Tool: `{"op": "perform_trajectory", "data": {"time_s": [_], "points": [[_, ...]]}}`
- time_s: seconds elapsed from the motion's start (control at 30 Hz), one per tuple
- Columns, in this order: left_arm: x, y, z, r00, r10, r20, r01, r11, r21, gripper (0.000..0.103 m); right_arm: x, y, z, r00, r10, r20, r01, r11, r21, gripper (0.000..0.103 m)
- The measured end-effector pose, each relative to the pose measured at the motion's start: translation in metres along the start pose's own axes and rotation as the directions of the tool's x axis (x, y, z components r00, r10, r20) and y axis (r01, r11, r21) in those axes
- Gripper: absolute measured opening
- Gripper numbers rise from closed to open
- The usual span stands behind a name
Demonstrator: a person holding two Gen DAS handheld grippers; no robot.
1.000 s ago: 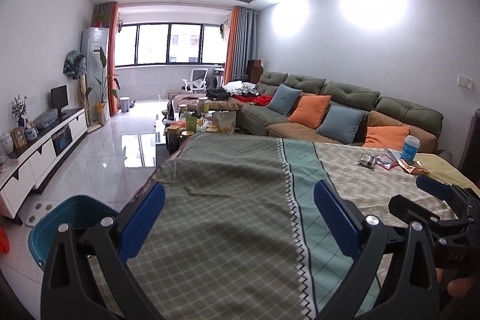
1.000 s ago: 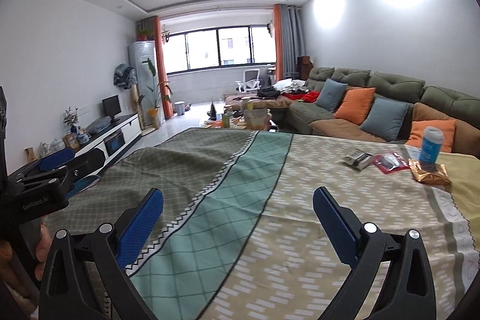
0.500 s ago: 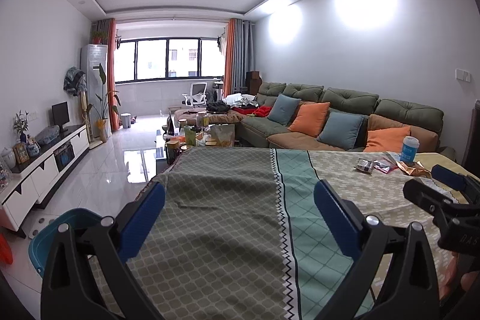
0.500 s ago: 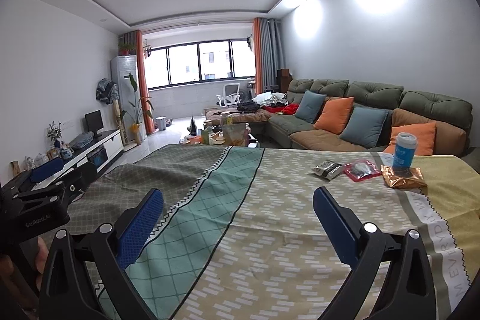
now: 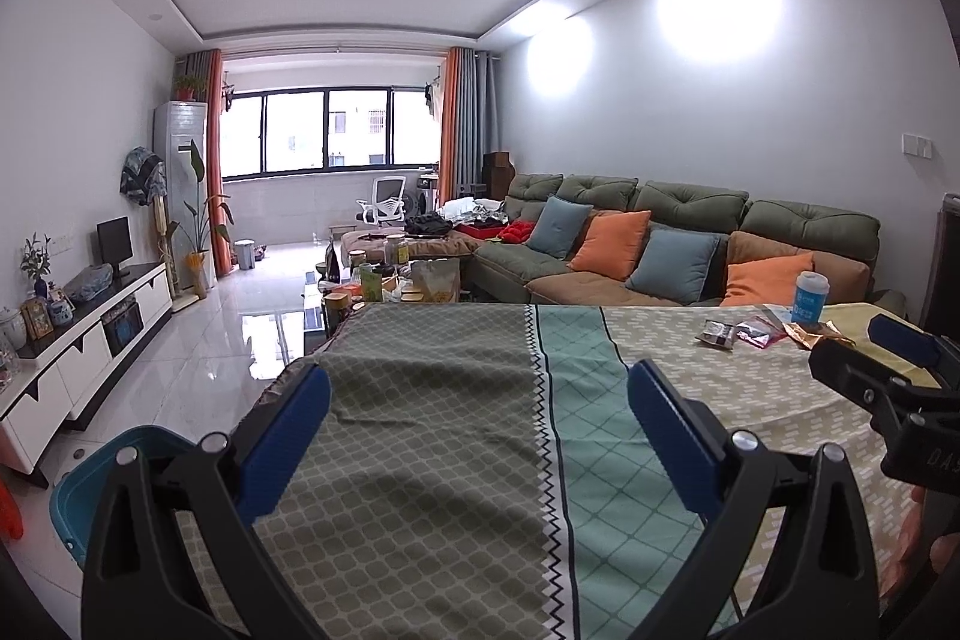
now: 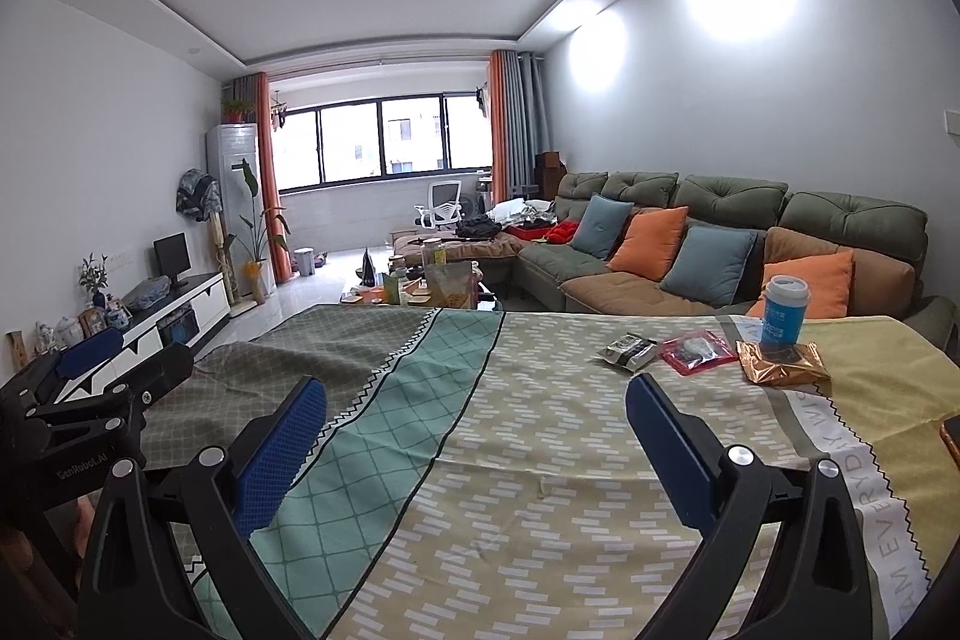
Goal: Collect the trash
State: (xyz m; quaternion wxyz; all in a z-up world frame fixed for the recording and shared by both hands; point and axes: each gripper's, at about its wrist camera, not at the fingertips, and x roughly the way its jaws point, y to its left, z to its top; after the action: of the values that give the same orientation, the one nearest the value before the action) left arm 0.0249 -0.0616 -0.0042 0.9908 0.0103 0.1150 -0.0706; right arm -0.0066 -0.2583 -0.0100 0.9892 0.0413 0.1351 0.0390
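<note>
A patterned cloth (image 6: 540, 460) in grey-green, teal, tan and yellow bands covered the worktop (image 5: 456, 460). Near its far right end lay a dark silver snack wrapper (image 6: 627, 351), a red packet (image 6: 696, 351) just beside it and a crumpled gold wrapper (image 6: 783, 370). A blue cup with a white lid (image 6: 783, 317) stood upright on the gold wrapper.

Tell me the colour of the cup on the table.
Blue cup with a pale lid, clearest in the right wrist view.
</note>
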Motion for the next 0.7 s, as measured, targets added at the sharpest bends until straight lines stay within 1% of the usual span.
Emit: {"op": "perform_trajectory", "data": {"time_s": [0.7], "points": [[-0.0011, -0.0012, 0.0016, 1.000, -0.002, 0.020, 0.002, 1.000, -0.003, 0.100, -0.0042, -0.0014, -0.0006, 1.000, -0.010, 0.008, 0.010, 1.000, 0.000, 0.099]]}}
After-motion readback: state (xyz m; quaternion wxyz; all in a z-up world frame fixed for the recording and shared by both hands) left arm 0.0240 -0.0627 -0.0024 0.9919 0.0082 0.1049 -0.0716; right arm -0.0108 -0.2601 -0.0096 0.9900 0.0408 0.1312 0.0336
